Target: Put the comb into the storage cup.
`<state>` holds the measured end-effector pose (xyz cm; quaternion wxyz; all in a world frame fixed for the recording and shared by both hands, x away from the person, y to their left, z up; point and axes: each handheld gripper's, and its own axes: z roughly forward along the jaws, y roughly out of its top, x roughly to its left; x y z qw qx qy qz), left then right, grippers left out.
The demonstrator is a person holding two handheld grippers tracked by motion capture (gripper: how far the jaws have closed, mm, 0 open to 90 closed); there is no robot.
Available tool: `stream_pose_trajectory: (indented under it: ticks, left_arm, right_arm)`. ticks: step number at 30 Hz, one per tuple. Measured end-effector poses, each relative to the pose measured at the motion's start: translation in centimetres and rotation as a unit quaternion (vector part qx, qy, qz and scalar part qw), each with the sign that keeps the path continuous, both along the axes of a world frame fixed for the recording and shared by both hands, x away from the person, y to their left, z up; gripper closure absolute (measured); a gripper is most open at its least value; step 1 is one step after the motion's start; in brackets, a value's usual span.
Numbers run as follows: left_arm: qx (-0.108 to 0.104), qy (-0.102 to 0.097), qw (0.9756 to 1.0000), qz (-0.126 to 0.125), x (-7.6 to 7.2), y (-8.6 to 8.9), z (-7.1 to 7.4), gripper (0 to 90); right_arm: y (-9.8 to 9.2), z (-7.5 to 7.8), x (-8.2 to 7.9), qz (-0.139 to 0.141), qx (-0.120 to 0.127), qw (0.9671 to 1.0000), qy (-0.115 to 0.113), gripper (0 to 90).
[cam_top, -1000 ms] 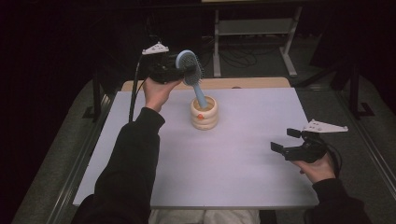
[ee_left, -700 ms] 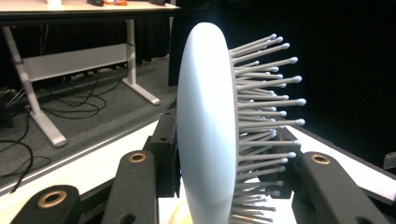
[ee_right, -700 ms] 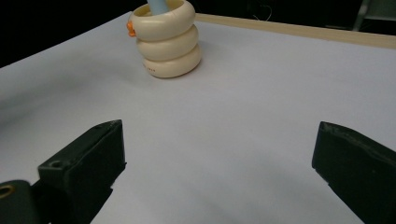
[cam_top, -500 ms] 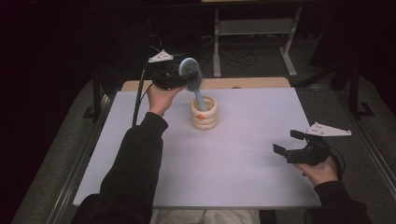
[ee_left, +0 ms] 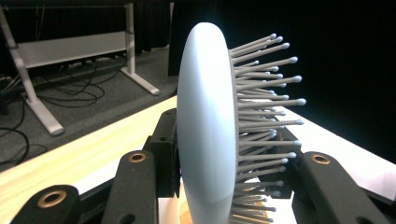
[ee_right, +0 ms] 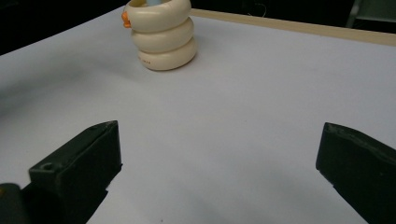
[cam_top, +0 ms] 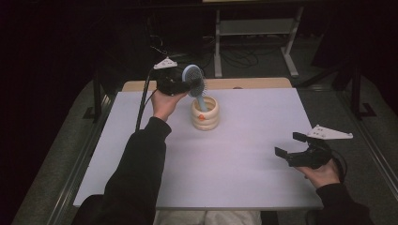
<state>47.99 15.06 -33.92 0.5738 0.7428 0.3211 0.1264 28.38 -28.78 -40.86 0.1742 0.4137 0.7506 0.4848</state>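
— Left gripper [cam_top: 187, 83]?
— Clamped on the head of the pale blue hairbrush [cam_top: 196, 86], back against one jaw, bristles against the other. Held at the far side of the table [cam_top: 244, 168].
— And the handle?
— Angled down into the cream ringed holder [cam_top: 205, 114], standing upright on the white tabletop, orange spot on its front.
— Right gripper [cam_top: 294, 146]?
— Wide open, gripping nothing. Resting low near the right edge, well apart from the holder, pointed toward it.

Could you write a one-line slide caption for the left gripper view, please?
Left gripper clamps a pale blue hairbrush by its head, bristles to the right, above the cream ringed holder.
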Motion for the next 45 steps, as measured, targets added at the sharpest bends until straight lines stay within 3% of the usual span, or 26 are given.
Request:
stream_pose_trajectory:
  ticks: [13, 19, 25, 28, 34, 45]
  left_arm:
    - [-0.018, 0.020, 0.9995, 0.016, 0.4, 0.9, -2.1, 55.9]
    - [-0.050, 0.035, 0.9978, 0.023, 0.6, 1.4, -3.1, 55.8]
    - [-0.051, 0.037, 0.9977, 0.026, 0.6, 1.4, -3.2, 54.3]
    - [-0.058, 0.046, 0.9970, 0.023, 0.7, 1.4, -3.4, 51.8]
    - [-0.081, 0.055, 0.9944, 0.040, 0.7, 1.5, -3.8, 44.4]
    - [-0.081, 0.050, 0.9938, 0.058, 0.2, 2.7, -3.6, 32.5]
  right_arm:
    - [0.2, -0.2, 0.0, 0.001, -0.008, 1.0000, 0.001, 0.0]
    - [0.2, -0.2, 0.0, 0.002, -0.009, 1.0000, 0.000, 0.0]
    - [0.2, -0.2, 0.0, 0.003, -0.010, 1.0000, 0.000, 0.0]
    - [0.2, -0.3, 0.0, 0.002, -0.010, 1.0000, 0.001, 0.0]
    - [0.2, -0.3, 0.0, 0.001, -0.011, 0.9999, 0.003, 0.0]
    - [0.4, -0.5, 0.1, 0.003, -0.015, 0.9999, 0.008, 0.0]
